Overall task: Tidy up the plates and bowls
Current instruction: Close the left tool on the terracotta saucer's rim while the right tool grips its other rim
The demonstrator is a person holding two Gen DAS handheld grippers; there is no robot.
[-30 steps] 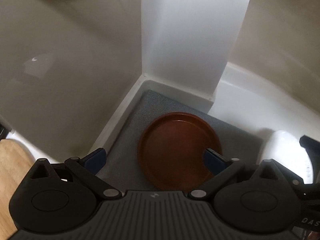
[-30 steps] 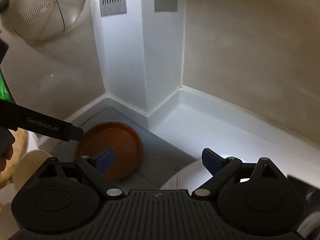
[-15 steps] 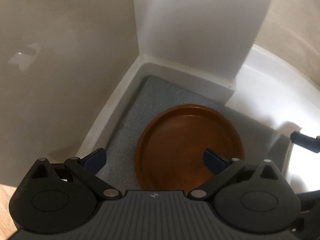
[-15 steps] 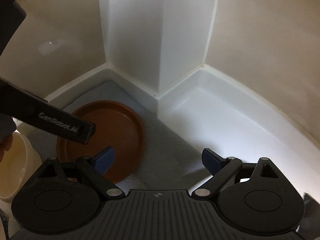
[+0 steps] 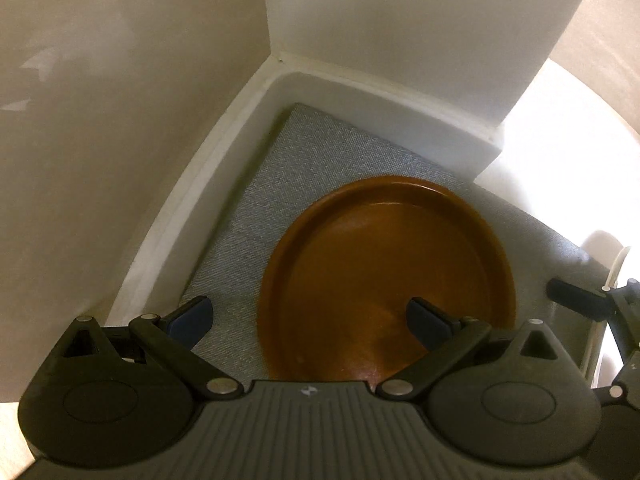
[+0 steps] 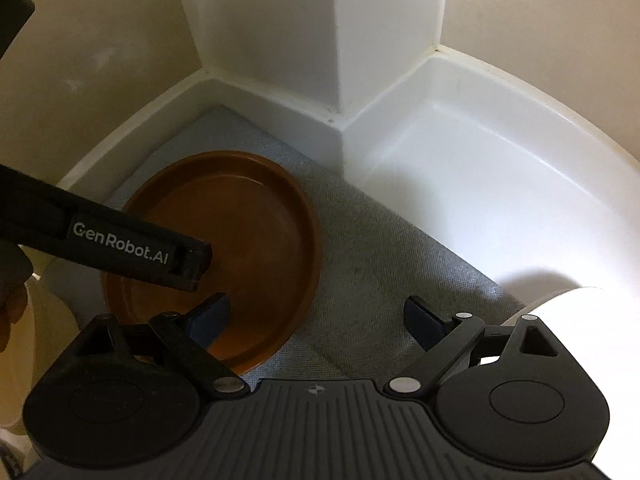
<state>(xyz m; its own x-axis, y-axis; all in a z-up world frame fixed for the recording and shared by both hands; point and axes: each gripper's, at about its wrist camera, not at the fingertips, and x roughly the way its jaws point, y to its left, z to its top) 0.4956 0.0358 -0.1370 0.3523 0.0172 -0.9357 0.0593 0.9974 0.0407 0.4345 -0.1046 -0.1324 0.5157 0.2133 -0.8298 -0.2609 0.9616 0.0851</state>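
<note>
Plate beneath wide-spread left gripper.

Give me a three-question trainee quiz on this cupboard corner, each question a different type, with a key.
1. True or false: the brown plate lies flat on the grey mat.
2. Which gripper has a finger over the plate? A) left gripper only B) right gripper only C) both
3. Fill in: both grippers are ____ and hold nothing.

Key: 1 true; 2 C; 3 open
</note>
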